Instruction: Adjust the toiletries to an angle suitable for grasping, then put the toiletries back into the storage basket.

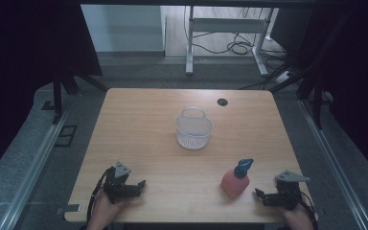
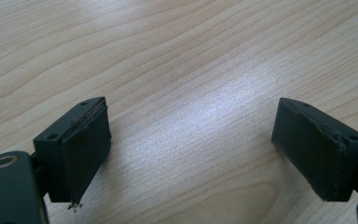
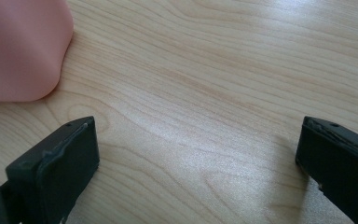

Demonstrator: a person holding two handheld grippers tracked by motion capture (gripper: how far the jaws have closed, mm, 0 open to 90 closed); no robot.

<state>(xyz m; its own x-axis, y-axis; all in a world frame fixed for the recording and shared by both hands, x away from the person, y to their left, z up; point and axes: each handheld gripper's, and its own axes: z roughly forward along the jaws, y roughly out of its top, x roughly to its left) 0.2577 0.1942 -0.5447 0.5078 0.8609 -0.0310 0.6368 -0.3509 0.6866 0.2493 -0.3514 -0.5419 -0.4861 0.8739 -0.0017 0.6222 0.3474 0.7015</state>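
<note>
**Operator:** On the counter (image 1: 139, 143), near its front right edge, where exactly does the work item stand?

**Technician:** The pink bottle (image 1: 234, 184) with the blue spray cap (image 1: 243, 167) stands upright just left of the right gripper (image 1: 262, 196). It is near that gripper but not touching it. In the right gripper view, the bottle's pink body (image 3: 21, 49) sits ahead of the left jaw and outside the gap between the jaws.

**Operator:** State of the right gripper?

**Technician:** Jaws spread wide, nothing between them but bare wood. It rests low at the counter edge, pointing toward the bottle.

**Operator:** And the left gripper (image 1: 136, 184)?

**Technician:** Also spread wide and holding nothing. It sits at the front left of the counter, well apart from the bottle, with plain wood grain between its jaws.

**Operator:** What else is on the counter?

**Technician:** A white mesh basket (image 1: 193, 128) with a loop handle, upright near the centre and well apart from both grippers. It appears empty.

**Operator:** Progress assessment?

**Technician:** Judged as the start. No grasp is made and the bottle is untouched. Likely remaining: close the right gripper on the bottle, lift, carry it to the basket, release.
</note>
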